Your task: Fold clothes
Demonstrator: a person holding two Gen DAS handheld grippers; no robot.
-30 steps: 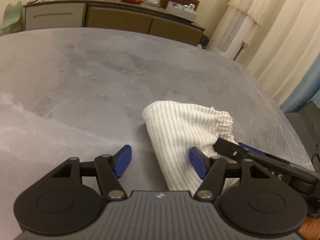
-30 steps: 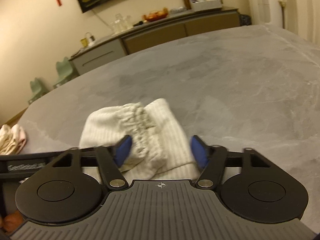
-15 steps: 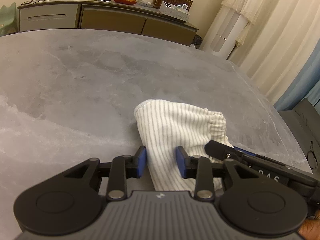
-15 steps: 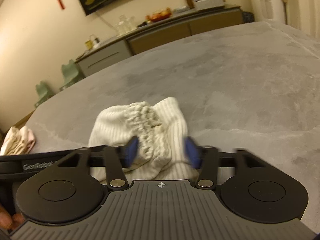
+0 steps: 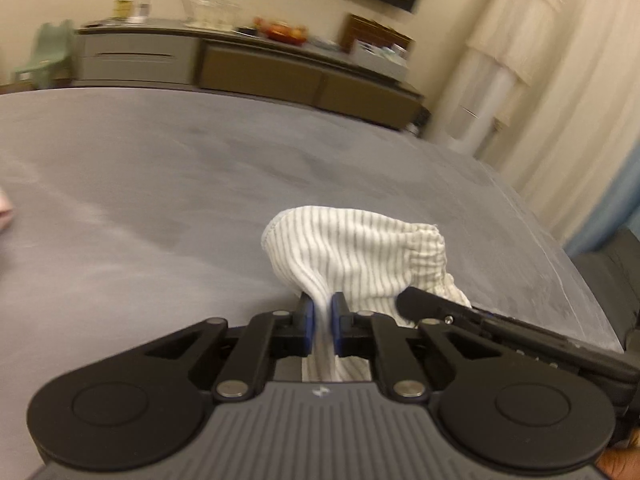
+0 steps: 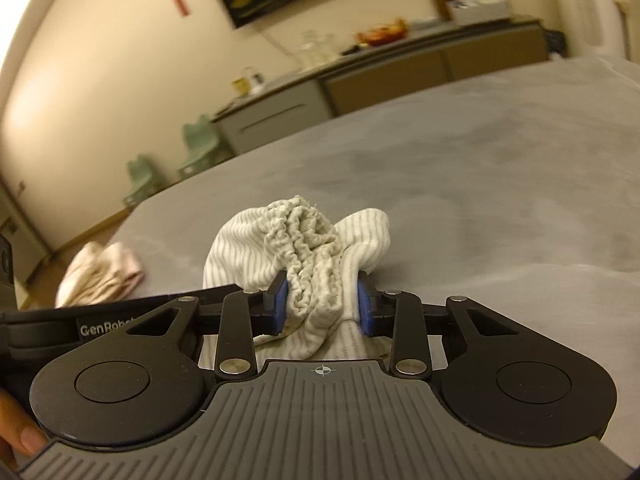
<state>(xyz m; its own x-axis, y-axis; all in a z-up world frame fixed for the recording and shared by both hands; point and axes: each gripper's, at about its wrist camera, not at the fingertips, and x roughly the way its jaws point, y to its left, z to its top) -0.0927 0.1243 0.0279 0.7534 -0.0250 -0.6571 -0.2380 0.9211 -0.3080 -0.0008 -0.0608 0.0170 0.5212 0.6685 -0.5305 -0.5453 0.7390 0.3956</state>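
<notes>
Striped garment (image 5: 352, 252): white with thin grey stripes, bunched on the grey table (image 5: 160, 184), lifted at its near edge by both grippers.
Left gripper (image 5: 320, 320): jaws closing, blue pads pinching a thin ridge of fabric; grip secures one edge for the fold.
Right gripper (image 6: 322, 300): jaws closing around the gathered elastic waistband (image 6: 304, 232), pads pressing the bulk; the thicker bundle keeps them wider.
Pink cloth (image 6: 100, 272): lies well apart, apparently awaiting or finished.

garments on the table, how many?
2. Striped white garment at the near edge, pinched by both grippers; a pinkish bundle lies further left. More may sit outside both views.
</notes>
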